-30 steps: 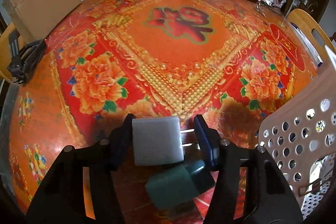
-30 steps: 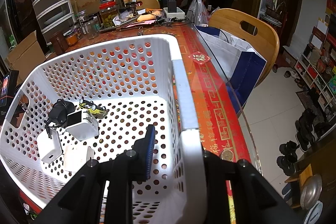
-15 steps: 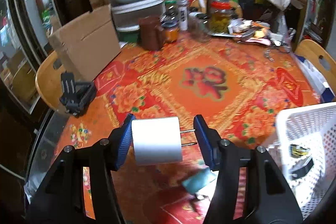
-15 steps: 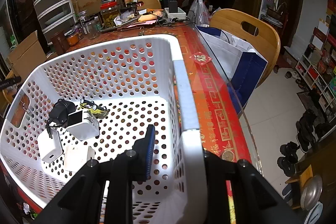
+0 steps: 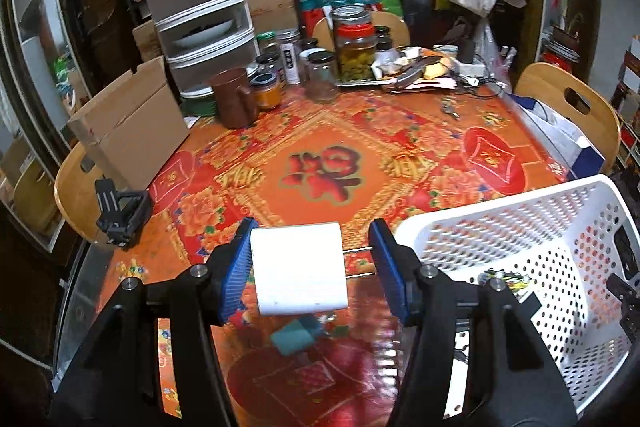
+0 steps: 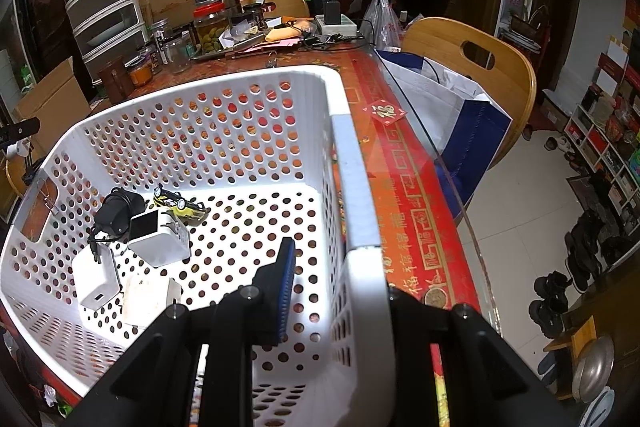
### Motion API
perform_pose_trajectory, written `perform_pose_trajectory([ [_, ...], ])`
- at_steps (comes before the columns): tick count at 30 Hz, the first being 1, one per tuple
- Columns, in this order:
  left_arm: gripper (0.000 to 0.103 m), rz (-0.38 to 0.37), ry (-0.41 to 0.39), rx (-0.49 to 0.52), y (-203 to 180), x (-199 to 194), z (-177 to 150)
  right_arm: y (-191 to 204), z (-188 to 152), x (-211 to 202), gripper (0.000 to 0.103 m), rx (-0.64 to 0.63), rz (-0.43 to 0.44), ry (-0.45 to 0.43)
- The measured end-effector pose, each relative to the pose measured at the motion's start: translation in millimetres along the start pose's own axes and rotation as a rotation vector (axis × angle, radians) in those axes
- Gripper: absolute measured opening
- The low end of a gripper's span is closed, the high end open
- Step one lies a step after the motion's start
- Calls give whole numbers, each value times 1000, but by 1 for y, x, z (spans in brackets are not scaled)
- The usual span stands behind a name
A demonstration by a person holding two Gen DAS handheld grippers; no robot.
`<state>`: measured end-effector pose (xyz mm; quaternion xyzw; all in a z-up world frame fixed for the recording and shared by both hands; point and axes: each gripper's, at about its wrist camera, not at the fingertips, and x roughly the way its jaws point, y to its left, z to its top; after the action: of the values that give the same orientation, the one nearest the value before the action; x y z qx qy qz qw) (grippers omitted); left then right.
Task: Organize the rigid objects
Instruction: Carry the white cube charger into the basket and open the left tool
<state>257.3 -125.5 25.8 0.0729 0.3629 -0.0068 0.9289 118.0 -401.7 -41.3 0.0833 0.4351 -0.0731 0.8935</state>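
Left tongs (image 5: 310, 269) pinching white rectangular plug charger (image 5: 299, 269) lengthwise, body against left pad, prongs against right pad, held above red floral table (image 5: 320, 147). Right tongs (image 6: 338, 291) clamped on near rim of white perforated plastic basket (image 6: 352, 187). Basket lies right of left tongs, so charger needs carrying rightward over rim. Small teal block (image 5: 294, 335) on table below charger. Basket holds white chargers (image 6: 160, 237), black adapter, yellow toy car. Red sticker (image 6: 384, 113) reads 福
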Motion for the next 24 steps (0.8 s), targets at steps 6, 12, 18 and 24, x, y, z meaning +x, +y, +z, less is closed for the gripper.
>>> perform_pose_trajectory([
  [6, 55, -29, -17, 43, -29, -18, -2, 0, 0, 0, 24, -1, 5, -3],
  [12, 55, -65, -4, 108, -63, -24, -11, 0, 1, 1, 24, -1, 6, -4],
  [18, 55, -89, 13, 166, -96, -25, -18, 0, 0, 0, 24, 0, 7, -5],
  [24, 55, -113, 43, 207, -116, -21, -25, 0, 0, 0, 24, -1, 7, -5],
])
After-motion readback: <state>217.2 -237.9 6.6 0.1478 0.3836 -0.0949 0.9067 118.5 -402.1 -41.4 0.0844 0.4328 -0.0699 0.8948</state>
